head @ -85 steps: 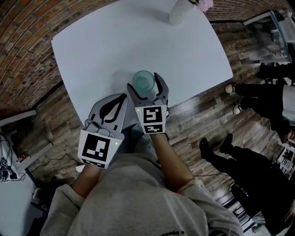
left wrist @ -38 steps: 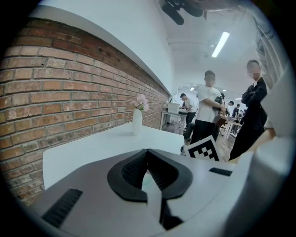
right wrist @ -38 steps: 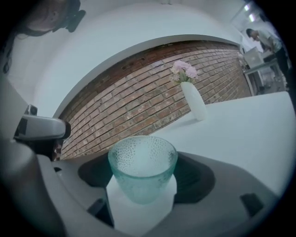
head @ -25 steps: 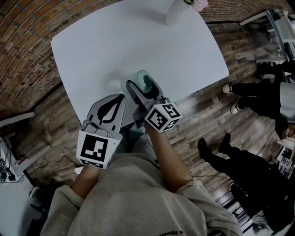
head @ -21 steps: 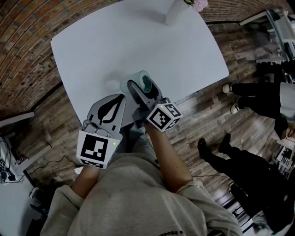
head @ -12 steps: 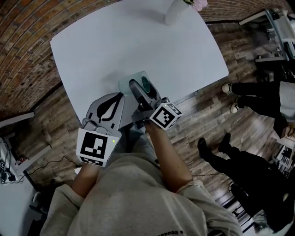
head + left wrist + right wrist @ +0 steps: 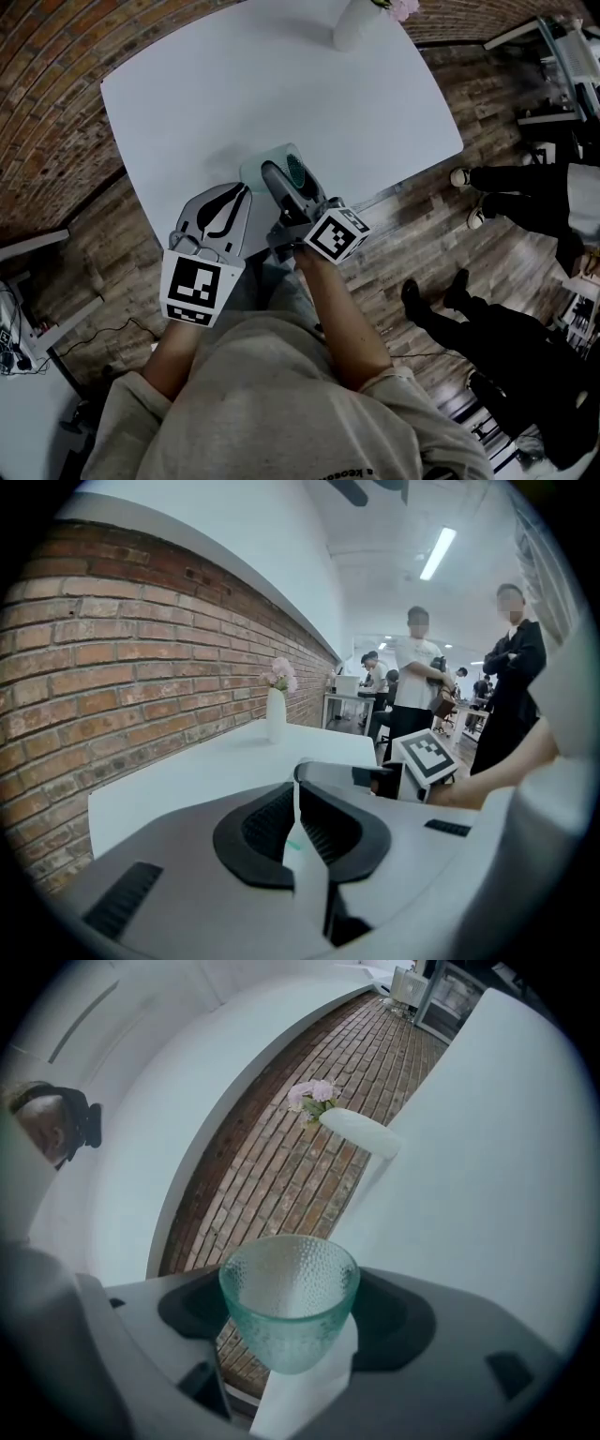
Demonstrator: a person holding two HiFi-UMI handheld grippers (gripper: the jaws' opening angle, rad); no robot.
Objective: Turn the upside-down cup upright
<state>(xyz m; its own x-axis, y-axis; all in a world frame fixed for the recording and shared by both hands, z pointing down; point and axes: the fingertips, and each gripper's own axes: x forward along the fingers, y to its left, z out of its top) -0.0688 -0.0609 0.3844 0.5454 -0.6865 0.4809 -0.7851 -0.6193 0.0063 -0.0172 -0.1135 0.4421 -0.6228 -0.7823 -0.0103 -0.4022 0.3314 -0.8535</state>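
- In the head view, the left gripper [image 7: 242, 190] is seen at the near edge of the white table [image 7: 375, 112], just left of the cup, with its marker cube towards the person.
- In the left gripper view, the left gripper [image 7: 296, 794] is shown with its jaws pressed together and nothing between them; it is pointed across the table.
- The cup [image 7: 255, 171], of pale green dimpled glass, is found just right of the left gripper's tips, near the table's front edge. It is tipped onto its side, with the mouth turned to the right of the head view. Whether it touches the table top cannot be told.
- The right gripper [image 7: 279, 178] is rolled onto its side, and the cup is clamped between its jaws.
- In the right gripper view, the cup [image 7: 289, 1302] is seen gripped by its lower part between the pads of the right gripper [image 7: 291, 1321], the open rim clear of the jaws.
- A white vase [image 7: 352, 23] with pink flowers is stood at the far edge of the table, well apart from the cup.
- Bystanders' legs [image 7: 525, 178] are seen on the wooden floor [image 7: 422, 244] at the right.
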